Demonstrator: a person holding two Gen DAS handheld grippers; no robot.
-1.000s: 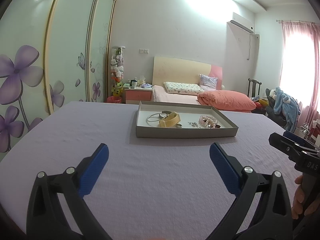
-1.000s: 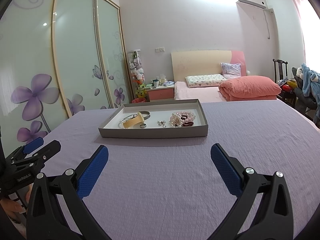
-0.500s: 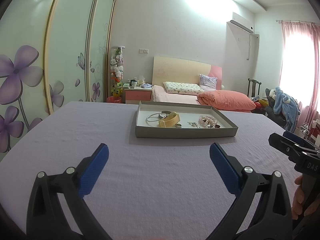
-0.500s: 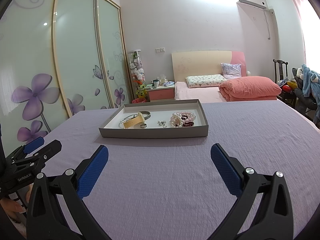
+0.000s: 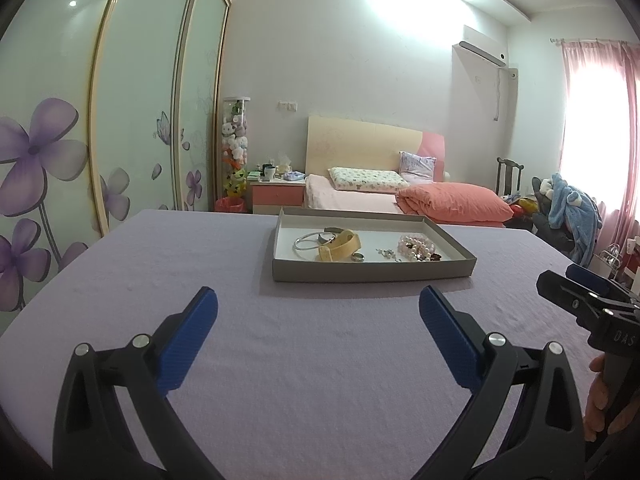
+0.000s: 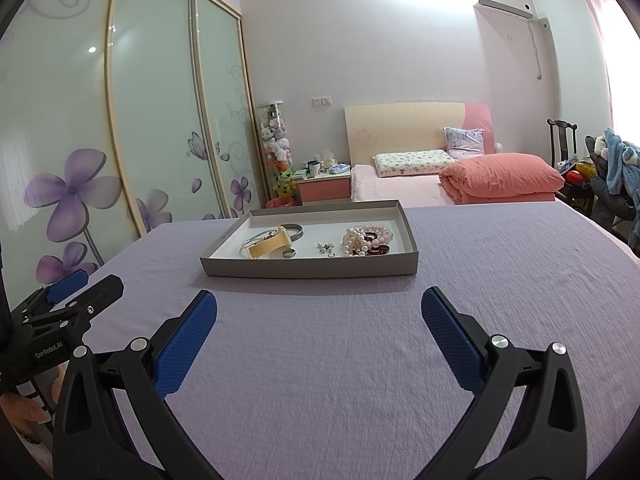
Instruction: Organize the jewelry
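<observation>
A shallow grey tray [image 5: 372,274] [image 6: 308,270] stands on the lilac tablecloth [image 5: 304,360]. In it lie a silver bangle [image 5: 306,243] [image 6: 256,238], a yellow band [image 5: 340,249] [image 6: 270,245], a small ring [image 5: 358,257] [image 6: 289,253], small earrings [image 5: 387,254] [image 6: 326,248] and pearl and dark bead bracelets [image 5: 418,246] [image 6: 366,240]. My left gripper [image 5: 318,312] is open and empty, well short of the tray. My right gripper [image 6: 319,310] is open and empty, also short of the tray.
The right gripper shows at the right edge of the left wrist view [image 5: 592,308]; the left one at the left edge of the right wrist view [image 6: 68,304]. Behind the table are a bed [image 5: 400,196], a nightstand [image 5: 278,194], a sliding wardrobe [image 5: 100,120] and a chair with clothes [image 5: 568,208].
</observation>
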